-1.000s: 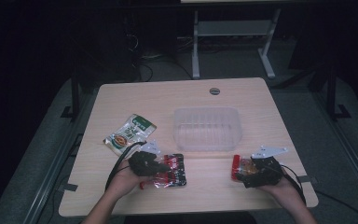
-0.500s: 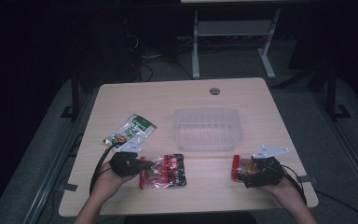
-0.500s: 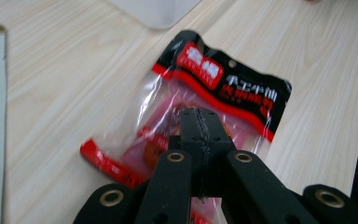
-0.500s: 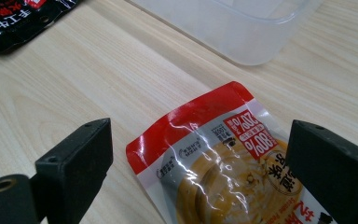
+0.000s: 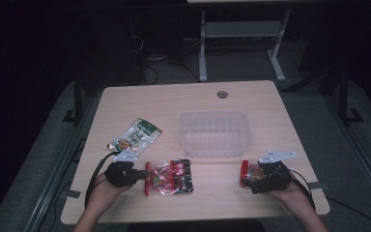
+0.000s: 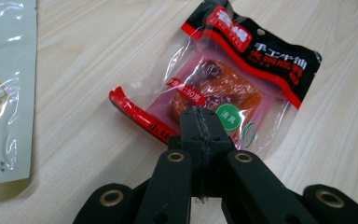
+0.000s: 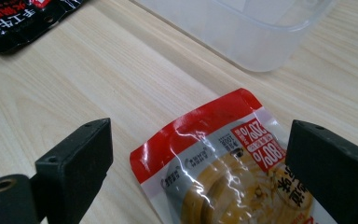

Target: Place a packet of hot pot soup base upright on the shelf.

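A red and black snack packet [image 5: 171, 178] lies near the table's front edge. My left gripper [image 5: 145, 175] is at its left end. In the left gripper view my left gripper [image 6: 198, 114] has its jaws shut together on the curled edge of that red and black snack packet [image 6: 242, 79]. At the front right, my right gripper [image 5: 246, 175] stands open astride a red and yellow packet [image 5: 248, 173]. In the right gripper view the two jaws of my right gripper [image 7: 200, 135] stand wide apart, and the red and yellow packet [image 7: 223, 154] lies between them untouched.
A clear plastic container [image 5: 212, 115] sits mid-table, and its corner shows as the clear container [image 7: 242, 32] just beyond the right jaws. A green and white packet [image 5: 135, 135] lies left of it, near my left hand. The table has a round cable hole [image 5: 222, 94] at the back.
My left gripper has slid left from over the red and black packet to its left end, and the packet shifted slightly left. The right gripper has stayed put.
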`<state>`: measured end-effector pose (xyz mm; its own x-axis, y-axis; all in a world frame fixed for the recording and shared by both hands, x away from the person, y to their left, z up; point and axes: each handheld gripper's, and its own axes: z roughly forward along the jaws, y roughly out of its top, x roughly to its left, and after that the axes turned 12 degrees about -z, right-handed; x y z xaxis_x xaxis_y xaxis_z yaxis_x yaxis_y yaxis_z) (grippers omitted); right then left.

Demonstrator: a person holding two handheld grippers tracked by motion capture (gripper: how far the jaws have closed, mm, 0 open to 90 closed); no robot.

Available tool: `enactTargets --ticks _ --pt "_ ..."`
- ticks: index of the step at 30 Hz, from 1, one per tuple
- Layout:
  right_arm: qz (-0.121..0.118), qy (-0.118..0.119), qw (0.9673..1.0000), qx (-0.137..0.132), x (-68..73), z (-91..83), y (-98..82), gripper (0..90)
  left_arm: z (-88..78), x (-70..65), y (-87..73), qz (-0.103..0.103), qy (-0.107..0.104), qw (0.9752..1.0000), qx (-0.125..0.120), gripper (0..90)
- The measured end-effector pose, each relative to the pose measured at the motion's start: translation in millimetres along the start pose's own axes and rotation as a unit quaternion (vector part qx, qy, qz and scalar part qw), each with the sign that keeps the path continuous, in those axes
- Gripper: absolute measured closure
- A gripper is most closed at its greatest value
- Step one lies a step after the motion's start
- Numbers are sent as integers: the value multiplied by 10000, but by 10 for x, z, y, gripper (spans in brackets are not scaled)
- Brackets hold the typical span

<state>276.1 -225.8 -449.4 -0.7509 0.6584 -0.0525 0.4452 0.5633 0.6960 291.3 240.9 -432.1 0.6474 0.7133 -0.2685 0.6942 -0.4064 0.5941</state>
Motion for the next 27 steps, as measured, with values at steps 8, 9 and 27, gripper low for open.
enactTargets --ticks 8,9,27 --pt "-111 75 9999 -10 -3 50 45 70 73 51 -25 -82 51 9999 78 896" --pt "-81 84 9999 1 1 54 51 70 79 71 -26 -14 74 9999 155 896" --pt "-112 796 9964 -281 146 103 213 69 189 130 -65 -196 87 9992 335 897"
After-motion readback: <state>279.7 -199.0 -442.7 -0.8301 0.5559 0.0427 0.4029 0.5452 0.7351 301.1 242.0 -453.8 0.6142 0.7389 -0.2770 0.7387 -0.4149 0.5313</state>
